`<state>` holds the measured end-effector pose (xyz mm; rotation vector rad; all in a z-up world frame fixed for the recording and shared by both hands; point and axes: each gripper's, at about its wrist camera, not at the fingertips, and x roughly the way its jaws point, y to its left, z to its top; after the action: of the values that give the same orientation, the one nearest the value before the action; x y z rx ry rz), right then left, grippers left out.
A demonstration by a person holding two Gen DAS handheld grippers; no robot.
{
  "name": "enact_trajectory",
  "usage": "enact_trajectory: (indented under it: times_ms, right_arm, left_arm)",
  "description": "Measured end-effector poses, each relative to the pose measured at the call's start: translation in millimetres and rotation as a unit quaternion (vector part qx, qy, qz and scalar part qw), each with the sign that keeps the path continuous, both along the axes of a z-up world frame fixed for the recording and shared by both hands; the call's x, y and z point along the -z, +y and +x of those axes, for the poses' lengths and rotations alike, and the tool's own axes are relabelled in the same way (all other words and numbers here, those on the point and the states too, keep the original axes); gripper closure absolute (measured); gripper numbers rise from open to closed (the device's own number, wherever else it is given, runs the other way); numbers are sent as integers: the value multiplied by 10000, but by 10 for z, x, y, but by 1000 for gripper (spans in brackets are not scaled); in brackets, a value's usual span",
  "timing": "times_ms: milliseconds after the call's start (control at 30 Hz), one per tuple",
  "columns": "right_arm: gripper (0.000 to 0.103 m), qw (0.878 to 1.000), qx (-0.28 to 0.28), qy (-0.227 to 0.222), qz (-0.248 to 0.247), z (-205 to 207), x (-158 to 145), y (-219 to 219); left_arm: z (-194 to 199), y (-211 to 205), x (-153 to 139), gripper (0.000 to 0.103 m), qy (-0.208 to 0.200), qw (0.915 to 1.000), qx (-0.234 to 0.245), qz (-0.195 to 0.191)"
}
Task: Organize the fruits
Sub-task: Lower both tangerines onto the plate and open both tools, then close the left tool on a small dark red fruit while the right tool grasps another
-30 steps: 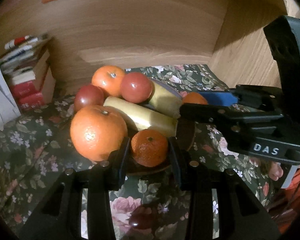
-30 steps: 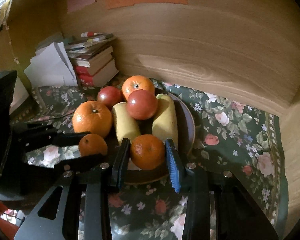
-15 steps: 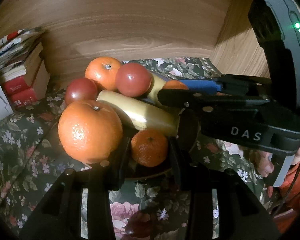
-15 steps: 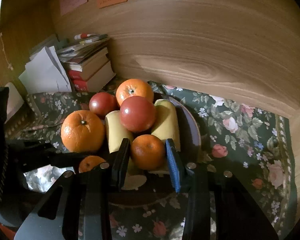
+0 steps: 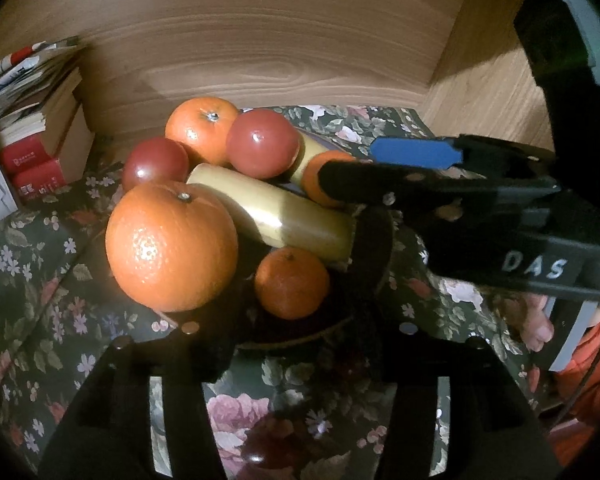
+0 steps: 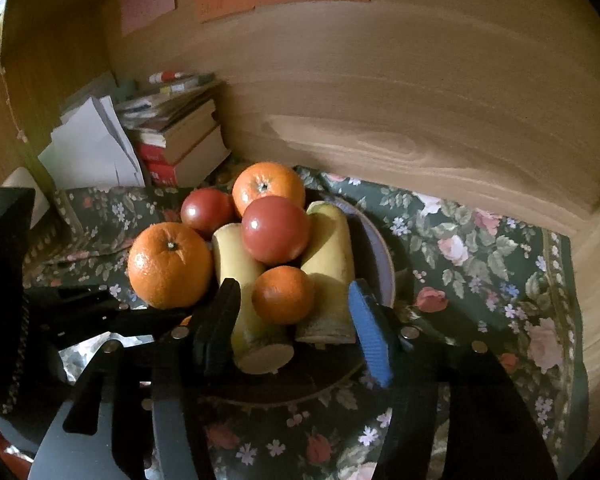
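Observation:
A plate holds a pile of fruit: two large oranges, two red apples, two yellow banana pieces and small mandarins. My left gripper is open; a small mandarin lies on the plate's front edge between its spread jaws. My right gripper is open; another small mandarin rests on top of the banana pieces between its jaws, touching neither. The right gripper also shows in the left wrist view, with that mandarin beside it.
The plate stands on a dark floral cloth in a wooden alcove. A stack of books and white papers sit at the back left. Wooden walls close in behind and on the right.
Both grippers have opened and let go of their mandarins. The left one's mandarin now sits on the plate's front edge; the right one's rests on the bananas.

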<state>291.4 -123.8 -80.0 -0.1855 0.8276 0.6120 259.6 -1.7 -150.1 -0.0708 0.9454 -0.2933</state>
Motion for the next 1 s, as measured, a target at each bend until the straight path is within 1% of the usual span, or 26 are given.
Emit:
enact_trajectory:
  times_ms: [133,233,300,400,533,667,800,867,1000]
  right_arm:
    - [45,9999,78,-118,51,-86,-86,-56]
    - [44,9997,137,-169,102,-171,-144,-110]
    - [44,9996,173,-197,119,-224,-169,-140]
    - [40,9994,225,-205,159,-307,-190,-187]
    - [38,9992,314,-177,194,-436,-172,-272]
    - [38,9990,418,-19,179,-542,-65,-336]
    - [38,9983,534,203,101,-630,97,-374]
    - [38,9978,574,316,97,-693,180,-388]
    - [38,9972,501,547,120,-767,307,-347]
  left_arm:
    - [-80,8,-52,42,-51,10000,-31,-33]
    - [-194,50,-132,36,-201,9997,-157,-4]
    - [-277,106,-185,35,-285,9993,-221,25]
    - [-414,208,-266,35,-393,9986,-358,38]
    - [-612,408,-350,31,-512,9965,-648,99]
    - [-726,557,-317,30,-405,9957,-821,150]
    - [-815,613,-188,30,-200,9958,-873,187]
    - [-875,617,-119,30,-92,9962,-843,177]
    - [-956,585,-17,30,-3,9969,-771,139]
